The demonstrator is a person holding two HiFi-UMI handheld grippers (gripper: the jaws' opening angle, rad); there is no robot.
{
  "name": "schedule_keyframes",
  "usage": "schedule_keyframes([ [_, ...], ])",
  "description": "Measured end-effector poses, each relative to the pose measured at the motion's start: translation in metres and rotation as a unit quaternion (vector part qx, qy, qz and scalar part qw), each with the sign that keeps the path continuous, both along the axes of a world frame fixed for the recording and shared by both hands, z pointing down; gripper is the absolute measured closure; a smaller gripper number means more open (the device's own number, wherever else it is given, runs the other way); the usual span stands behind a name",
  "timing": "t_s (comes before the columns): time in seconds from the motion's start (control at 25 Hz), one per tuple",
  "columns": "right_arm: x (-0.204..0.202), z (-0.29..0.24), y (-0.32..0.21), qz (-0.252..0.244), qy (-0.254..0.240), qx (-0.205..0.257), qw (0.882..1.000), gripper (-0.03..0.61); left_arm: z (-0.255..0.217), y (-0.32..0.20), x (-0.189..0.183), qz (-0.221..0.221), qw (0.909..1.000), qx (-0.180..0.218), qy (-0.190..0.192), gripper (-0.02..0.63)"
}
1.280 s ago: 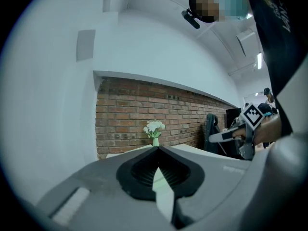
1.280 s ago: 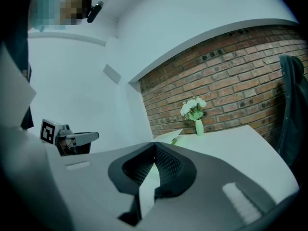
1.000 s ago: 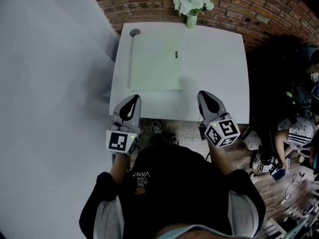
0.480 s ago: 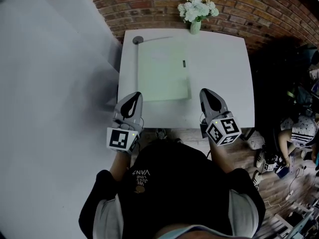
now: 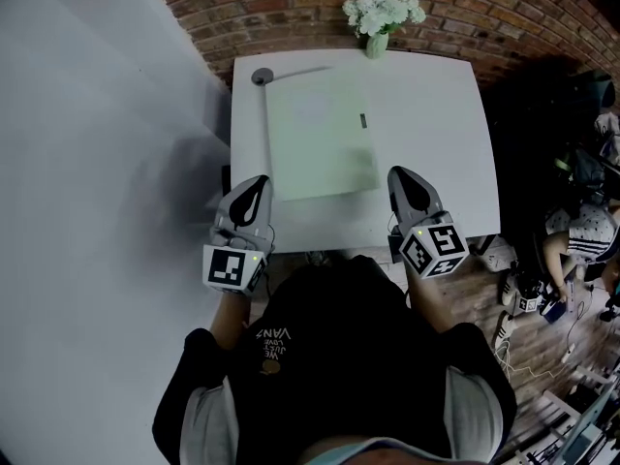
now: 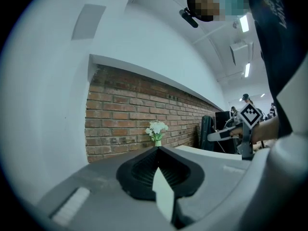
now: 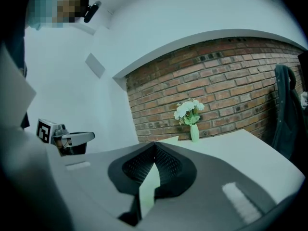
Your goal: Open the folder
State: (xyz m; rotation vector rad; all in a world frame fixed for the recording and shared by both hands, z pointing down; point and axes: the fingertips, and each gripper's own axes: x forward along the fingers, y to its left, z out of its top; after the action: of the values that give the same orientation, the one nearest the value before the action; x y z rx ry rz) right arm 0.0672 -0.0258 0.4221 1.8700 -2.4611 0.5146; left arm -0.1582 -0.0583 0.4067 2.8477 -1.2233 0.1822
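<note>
Holding the left tool [image 5: 254, 187] and right tool [image 5: 402, 177] closed and empty, we find the flat pale-green folder [image 5: 320, 134] up-frame between them, lengthwise away, on the white desk [image 5: 436, 134].

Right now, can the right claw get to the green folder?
Probably yes. The right claw hovers over the table right beside the folder, with nothing between them; the flower vase stands far back.
</note>
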Motion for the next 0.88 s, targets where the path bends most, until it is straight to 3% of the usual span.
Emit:
schedule_keyframes([
  [0.4,0.017,0.015,-0.004,0.008,0.007,-0.013,1.000,0.580,0.008,-0.008,0.025,0.019,0.9998,-0.010,-0.004,0.614],
  [0.6,0.029,0.027,-0.017,-0.013,0.012,-0.023,1.000,0.580,0.003,-0.012,0.045,0.004,0.9999,-0.014,-0.002,0.614],
  [0.76,0.039,0.034,-0.032,-0.029,0.012,-0.028,0.999,0.580,-0.002,-0.018,0.064,0.011,0.9999,0.004,-0.006,0.614],
  [0.88,0.047,0.041,-0.042,-0.043,0.014,-0.034,0.998,0.580,-0.003,-0.027,0.074,-0.011,0.9997,-0.013,-0.020,0.614],
])
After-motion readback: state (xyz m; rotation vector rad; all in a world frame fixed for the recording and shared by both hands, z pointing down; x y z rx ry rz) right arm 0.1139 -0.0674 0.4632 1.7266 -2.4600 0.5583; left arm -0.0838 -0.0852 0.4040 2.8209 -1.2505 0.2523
